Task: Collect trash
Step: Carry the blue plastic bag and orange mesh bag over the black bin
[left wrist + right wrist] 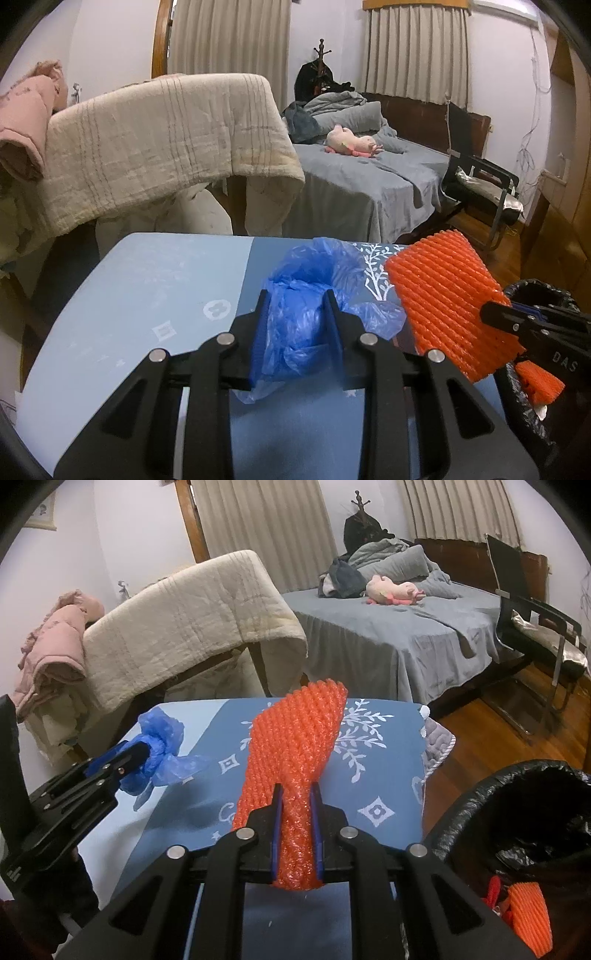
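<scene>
Left gripper (295, 295) clenched on crumpled blue bag (295, 321), right gripper (297, 790) squeezing orange foam net (299, 738), both probably clear above the counter (129, 295), bin (480, 805) alongside.

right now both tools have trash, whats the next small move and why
Probably swing the right tool, shut on the orange foam net, over to the black-lined bin at its right and release; another orange net already lies inside it.

Crumpled blue plastic bag (295, 314), orange foam net (295, 746), both lifted above table
</scene>
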Motion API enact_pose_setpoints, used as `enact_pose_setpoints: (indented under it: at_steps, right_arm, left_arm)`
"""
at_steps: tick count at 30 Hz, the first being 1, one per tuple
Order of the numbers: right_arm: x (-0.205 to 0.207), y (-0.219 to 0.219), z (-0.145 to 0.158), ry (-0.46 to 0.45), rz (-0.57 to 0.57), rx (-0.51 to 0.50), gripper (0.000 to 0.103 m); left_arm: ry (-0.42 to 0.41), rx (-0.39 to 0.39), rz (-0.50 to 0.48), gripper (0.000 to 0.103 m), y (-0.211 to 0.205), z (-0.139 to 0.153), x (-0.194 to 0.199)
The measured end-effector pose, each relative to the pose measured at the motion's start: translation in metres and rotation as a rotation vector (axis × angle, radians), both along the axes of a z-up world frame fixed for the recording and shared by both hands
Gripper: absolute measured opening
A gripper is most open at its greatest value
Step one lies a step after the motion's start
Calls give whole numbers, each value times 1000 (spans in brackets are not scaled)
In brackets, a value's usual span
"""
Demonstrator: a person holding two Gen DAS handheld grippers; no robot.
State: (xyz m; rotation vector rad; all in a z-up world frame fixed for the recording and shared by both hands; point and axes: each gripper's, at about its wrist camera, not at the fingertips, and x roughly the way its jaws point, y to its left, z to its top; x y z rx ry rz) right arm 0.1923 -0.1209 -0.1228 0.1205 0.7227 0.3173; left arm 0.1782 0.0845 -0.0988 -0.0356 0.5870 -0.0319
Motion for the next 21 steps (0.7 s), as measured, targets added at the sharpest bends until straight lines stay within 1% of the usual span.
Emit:
enact_pose_setpoints:
  at_steps: [11,21]
  right_arm:
    - [-29,-7,18,-35,20,-7,14]
    - [-59,-22,32,-66,27,-14,14]
  left_arm:
    - [-41,1,-2,27,-7,20,-36]
    - [-65,-6,-29,27,-20,34,-64]
